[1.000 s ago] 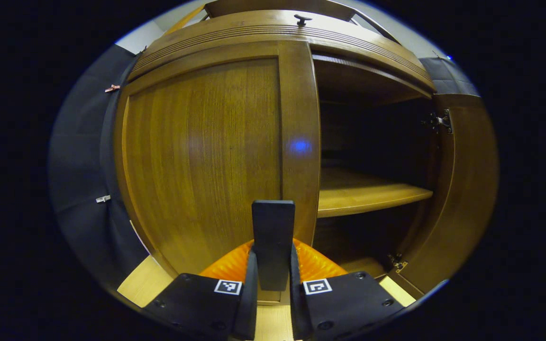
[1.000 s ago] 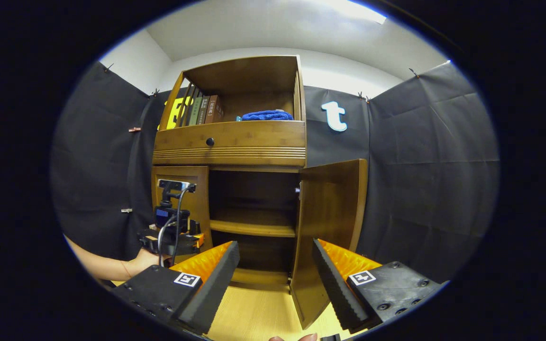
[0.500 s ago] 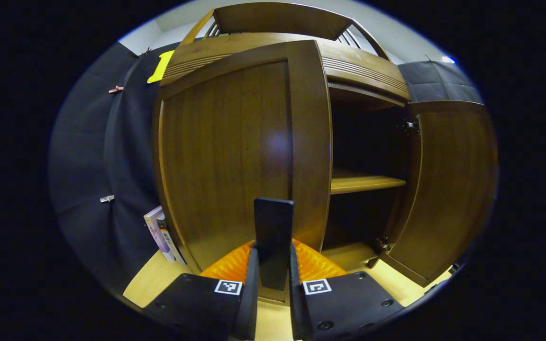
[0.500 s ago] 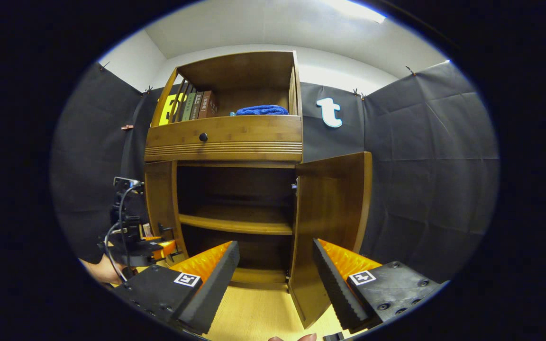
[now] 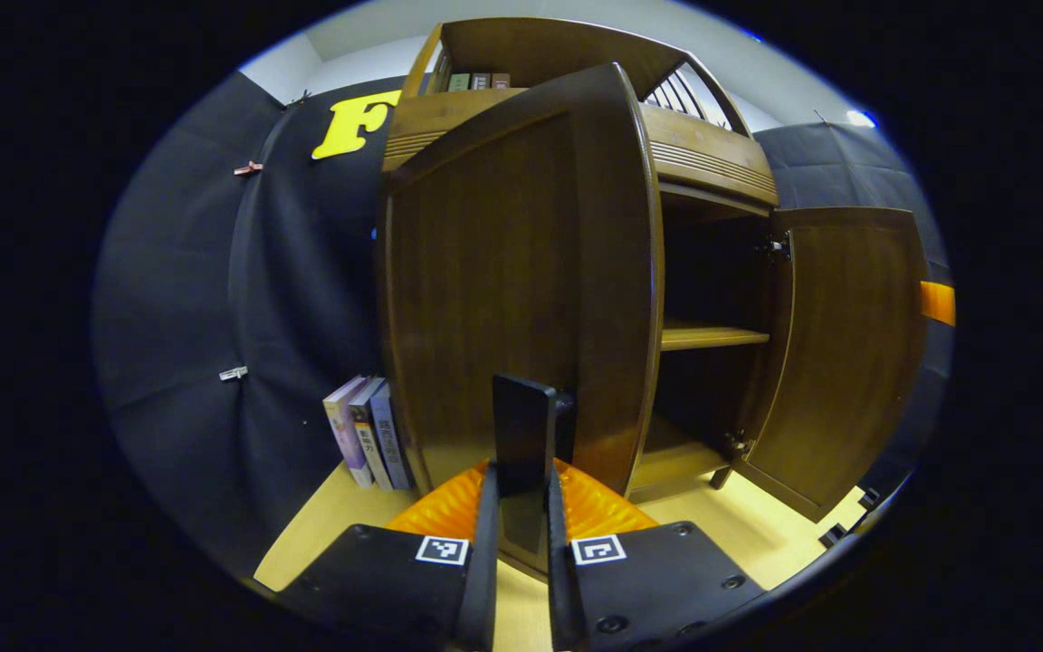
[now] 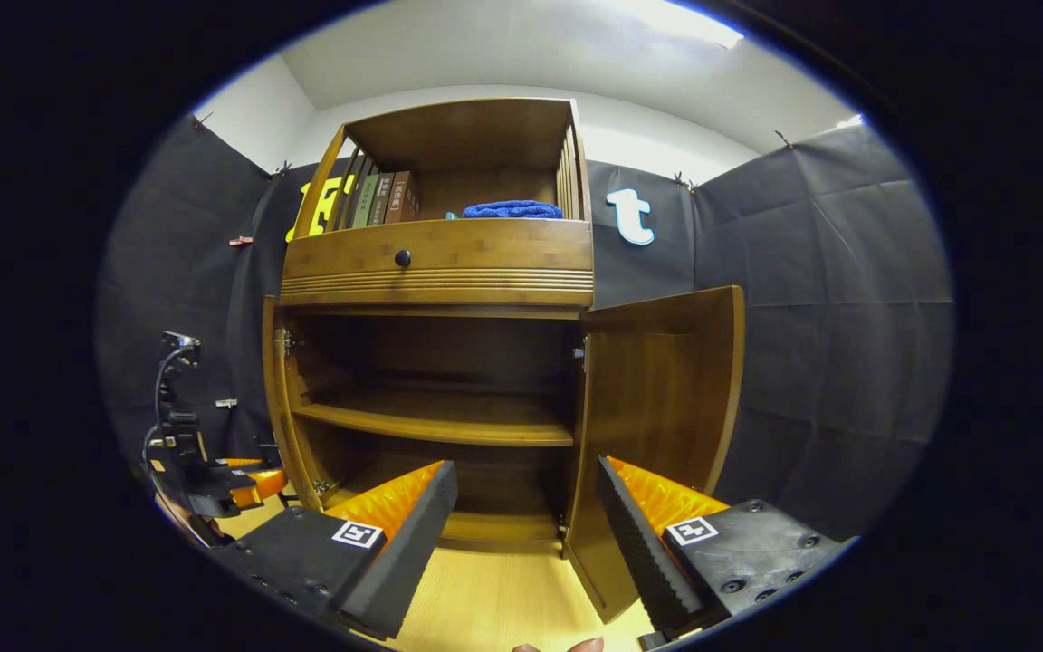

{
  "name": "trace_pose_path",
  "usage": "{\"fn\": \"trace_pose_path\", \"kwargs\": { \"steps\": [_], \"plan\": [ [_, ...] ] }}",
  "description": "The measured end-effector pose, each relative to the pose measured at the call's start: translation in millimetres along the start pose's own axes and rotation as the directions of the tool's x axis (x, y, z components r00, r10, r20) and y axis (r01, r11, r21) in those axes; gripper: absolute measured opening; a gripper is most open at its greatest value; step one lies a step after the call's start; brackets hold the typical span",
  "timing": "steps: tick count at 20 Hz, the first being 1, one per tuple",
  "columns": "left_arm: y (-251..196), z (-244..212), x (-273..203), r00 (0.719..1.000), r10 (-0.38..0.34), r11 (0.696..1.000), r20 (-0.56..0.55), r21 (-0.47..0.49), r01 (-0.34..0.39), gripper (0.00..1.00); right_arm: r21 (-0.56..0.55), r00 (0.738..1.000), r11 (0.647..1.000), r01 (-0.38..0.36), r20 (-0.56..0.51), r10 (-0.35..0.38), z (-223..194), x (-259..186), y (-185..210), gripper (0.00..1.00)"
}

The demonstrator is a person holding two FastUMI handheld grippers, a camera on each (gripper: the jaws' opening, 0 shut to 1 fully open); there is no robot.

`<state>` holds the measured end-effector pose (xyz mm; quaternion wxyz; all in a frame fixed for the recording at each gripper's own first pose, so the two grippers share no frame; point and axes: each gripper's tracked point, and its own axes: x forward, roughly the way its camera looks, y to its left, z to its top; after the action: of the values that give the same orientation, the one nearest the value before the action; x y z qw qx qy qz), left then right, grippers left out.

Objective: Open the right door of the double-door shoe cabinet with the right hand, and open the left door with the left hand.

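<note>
A: What do the left tongs [image 5: 521,543] hold?
B: In the left gripper view both fingers pinch the black handle [image 5: 524,435] on the free edge of the left door [image 5: 503,290], which stands swung well out from the shoe cabinet [image 5: 712,172].
A: And from the right gripper view?
B: That door shows nearly edge-on [image 6: 275,398] at the cabinet's left side, with the left tongs [image 6: 214,475] low beside it; the grip itself is too small to tell there. The right tongs [image 6: 526,521] are spread wide, holding nothing.
A: The right door?
B: Open in both views [image 5: 847,353] [image 6: 657,426], baring 1 inner shelf [image 6: 435,421]. 3 books [image 5: 366,433] stand on the floor by the cabinet's left side.
</note>
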<state>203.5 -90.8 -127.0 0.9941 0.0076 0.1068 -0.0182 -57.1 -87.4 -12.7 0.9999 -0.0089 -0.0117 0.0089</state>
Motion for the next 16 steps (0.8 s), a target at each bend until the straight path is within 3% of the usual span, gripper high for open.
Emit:
{"fn": "trace_pose_path", "kwargs": {
  "steps": [9, 16],
  "plan": [
    [4, 7, -2, 1.0, 0.015, 0.997, 0.028, -0.07, -0.013, 0.17, -0.003, 0.999, 0.999, -0.04, -0.006, 0.04, -3, -1, 36, 0.98],
    [6, 8, -6, 0.997, -0.049, 0.996, 0.051, -0.072, 0.053, 0.13, -0.009, 0.998, 0.998, -0.067, -0.012, 0.067, -5, 1, 50, 0.98]
  ]
}}
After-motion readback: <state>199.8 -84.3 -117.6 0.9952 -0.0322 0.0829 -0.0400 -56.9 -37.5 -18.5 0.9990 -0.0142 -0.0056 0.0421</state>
